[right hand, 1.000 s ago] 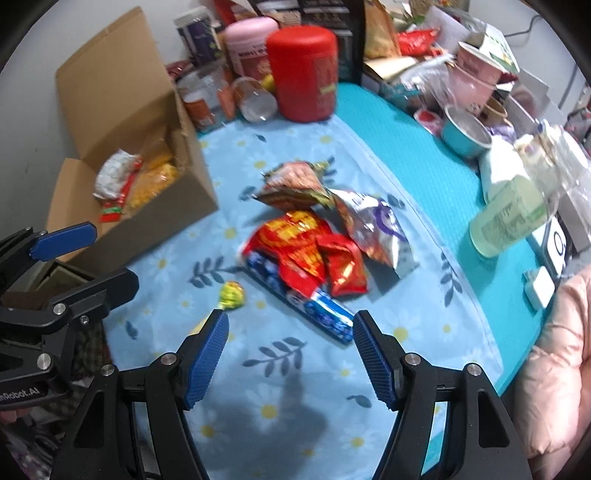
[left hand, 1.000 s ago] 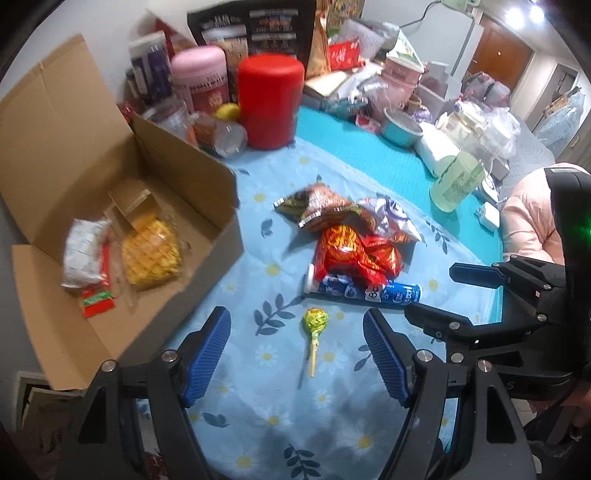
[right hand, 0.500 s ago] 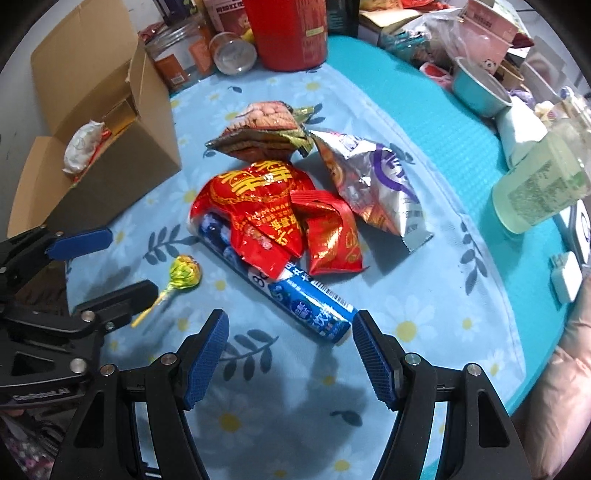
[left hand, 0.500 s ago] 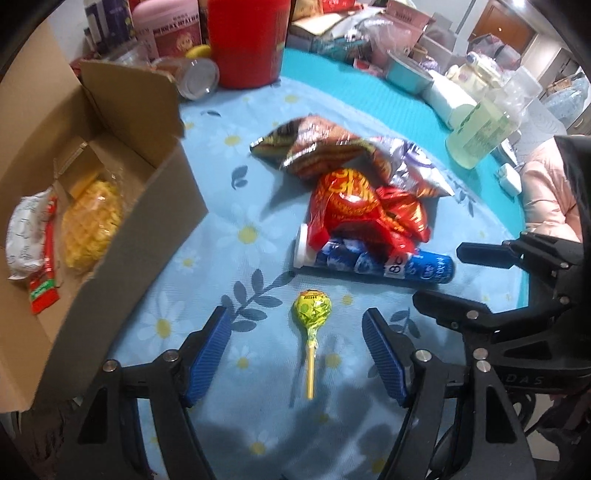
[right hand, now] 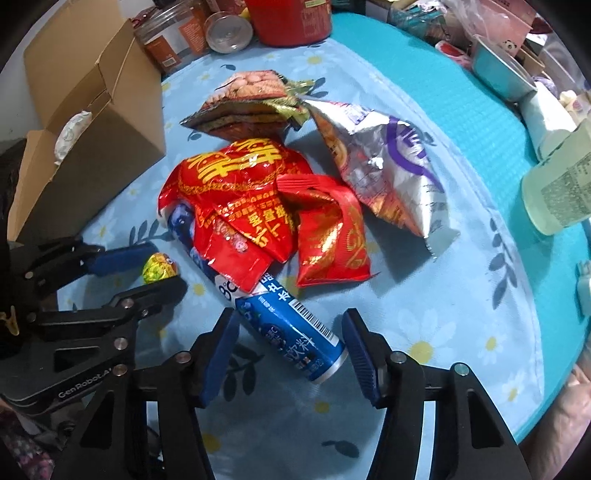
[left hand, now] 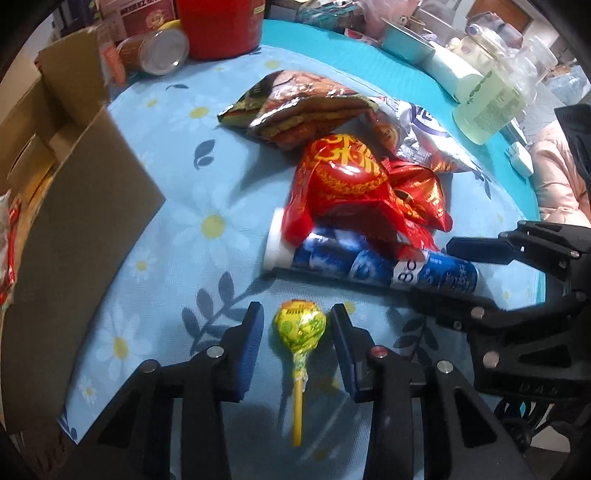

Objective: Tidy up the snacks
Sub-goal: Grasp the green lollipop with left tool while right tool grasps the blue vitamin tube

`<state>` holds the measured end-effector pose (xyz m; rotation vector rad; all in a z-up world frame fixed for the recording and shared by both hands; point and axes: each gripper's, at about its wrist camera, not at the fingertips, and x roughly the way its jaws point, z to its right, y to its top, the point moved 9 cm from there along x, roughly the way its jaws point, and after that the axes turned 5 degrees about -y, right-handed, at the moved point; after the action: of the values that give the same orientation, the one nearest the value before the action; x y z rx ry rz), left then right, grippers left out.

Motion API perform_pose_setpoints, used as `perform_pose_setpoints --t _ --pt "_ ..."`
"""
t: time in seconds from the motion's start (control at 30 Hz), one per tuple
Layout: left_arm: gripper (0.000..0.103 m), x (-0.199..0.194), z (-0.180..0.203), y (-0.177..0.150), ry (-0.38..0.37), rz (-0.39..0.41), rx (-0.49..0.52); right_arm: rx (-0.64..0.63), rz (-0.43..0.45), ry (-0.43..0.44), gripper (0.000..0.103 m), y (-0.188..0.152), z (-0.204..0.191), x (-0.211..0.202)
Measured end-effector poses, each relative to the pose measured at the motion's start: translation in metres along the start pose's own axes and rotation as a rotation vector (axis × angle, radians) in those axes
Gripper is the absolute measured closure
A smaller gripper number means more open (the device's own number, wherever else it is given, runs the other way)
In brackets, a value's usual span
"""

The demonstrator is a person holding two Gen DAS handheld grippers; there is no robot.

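Note:
A yellow-green lollipop (left hand: 299, 326) lies on the flowered cloth, its head between the fingers of my left gripper (left hand: 297, 325), which is open and close on both sides without touching. It also shows in the right wrist view (right hand: 159, 267). My right gripper (right hand: 290, 339) is open around the near end of a blue drink can (right hand: 291, 332) lying on its side; the can also shows in the left wrist view (left hand: 373, 266). Red snack bags (right hand: 258, 218) lie over the can's far end. A brown bag (right hand: 251, 99) and a silver-purple bag (right hand: 388, 162) lie beyond.
An open cardboard box (left hand: 77, 206) with snacks inside stands at the left. A red canister (left hand: 221, 26), jars (right hand: 173, 40) and clutter stand at the back. A pale green bottle (left hand: 491, 107) and a metal bowl (right hand: 498, 70) are on the right.
Both grippers have moved down and forward. The left one now straddles the lollipop head and its jaws have narrowed. The right one now straddles the can's end.

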<state>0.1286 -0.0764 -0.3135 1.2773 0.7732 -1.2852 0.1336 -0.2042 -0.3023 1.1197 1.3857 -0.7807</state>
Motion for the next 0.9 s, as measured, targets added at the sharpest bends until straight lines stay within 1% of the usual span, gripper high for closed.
perform_pose_setpoints --t 0.03,0.07,0.1,0.23,0.43,0.63,0.9 --pt "0.067 0.000 0.000 0.000 0.000 0.001 0.004 0.000 0.000 0.006 0.048 -0.001 -0.001 0.000" --pt "0.076 0.000 0.000 0.001 0.008 0.004 0.008 0.000 -0.001 0.014 0.049 -0.002 -0.003 0.001" --pt "0.078 0.001 0.000 0.001 0.013 0.002 0.011 -0.002 -0.002 0.021 0.051 -0.002 -0.004 0.001" --pt "0.078 0.000 0.004 0.000 -0.012 -0.013 0.027 -0.024 -0.006 0.068 0.062 -0.012 -0.020 0.002" --pt "0.078 -0.001 0.008 -0.012 -0.010 -0.022 0.033 -0.052 -0.023 0.096 0.069 -0.030 -0.040 0.001" --pt "0.078 -0.008 0.007 -0.039 -0.011 -0.038 0.032 -0.067 -0.044 0.107 0.072 -0.053 -0.060 0.000" --pt "0.078 -0.013 0.011 -0.053 -0.015 -0.057 0.008 -0.037 -0.067 0.125 0.073 -0.083 -0.073 -0.002"
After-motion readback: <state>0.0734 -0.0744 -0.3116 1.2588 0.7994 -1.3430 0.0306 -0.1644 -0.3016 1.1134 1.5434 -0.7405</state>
